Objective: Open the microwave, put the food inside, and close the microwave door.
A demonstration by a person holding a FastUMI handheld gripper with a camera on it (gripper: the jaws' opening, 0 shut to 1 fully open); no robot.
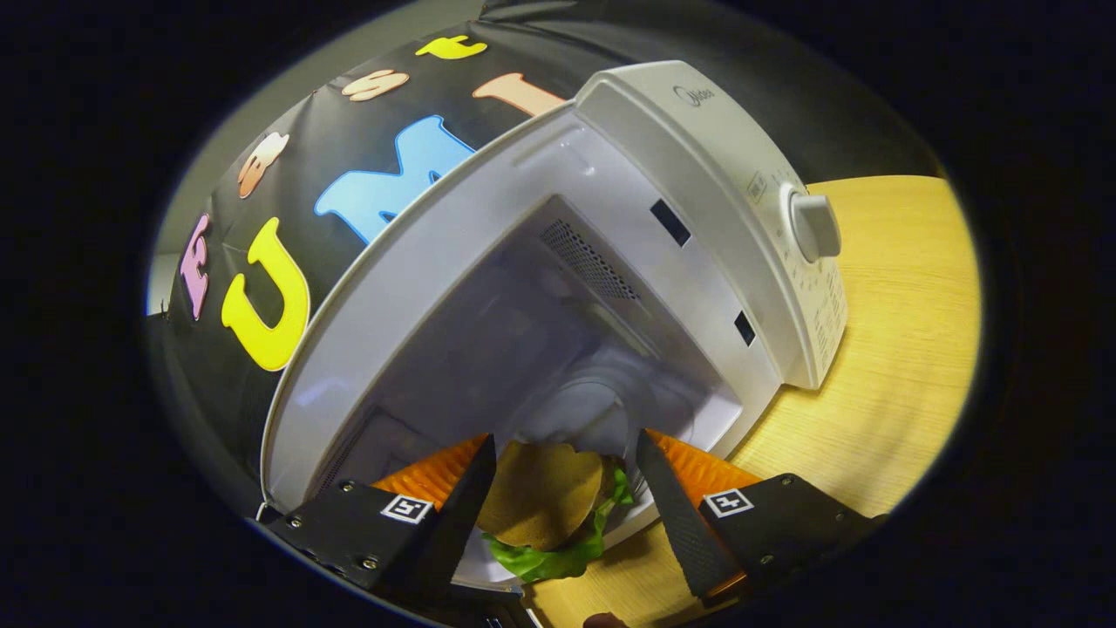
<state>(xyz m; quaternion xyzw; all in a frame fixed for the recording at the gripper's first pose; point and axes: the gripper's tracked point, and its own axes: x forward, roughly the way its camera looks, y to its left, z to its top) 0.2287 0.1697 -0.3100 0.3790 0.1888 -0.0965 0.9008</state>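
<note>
We count one microwave (610, 262), one burger (545, 506) and one gripper (567, 475). The burger shows a brown bun over a frill of green lettuce (549, 558) and rests on a white plate (488, 571). It sits between the two fingers at the mouth of the microwave's open cavity; we cannot tell whether the fingers press on it or merely flank it. The cavity is pale and holds a clear turntable (593, 406) just beyond the burger. The control panel carries one round knob (815, 227). The microwave stands on a light wooden table (898, 349).
</note>
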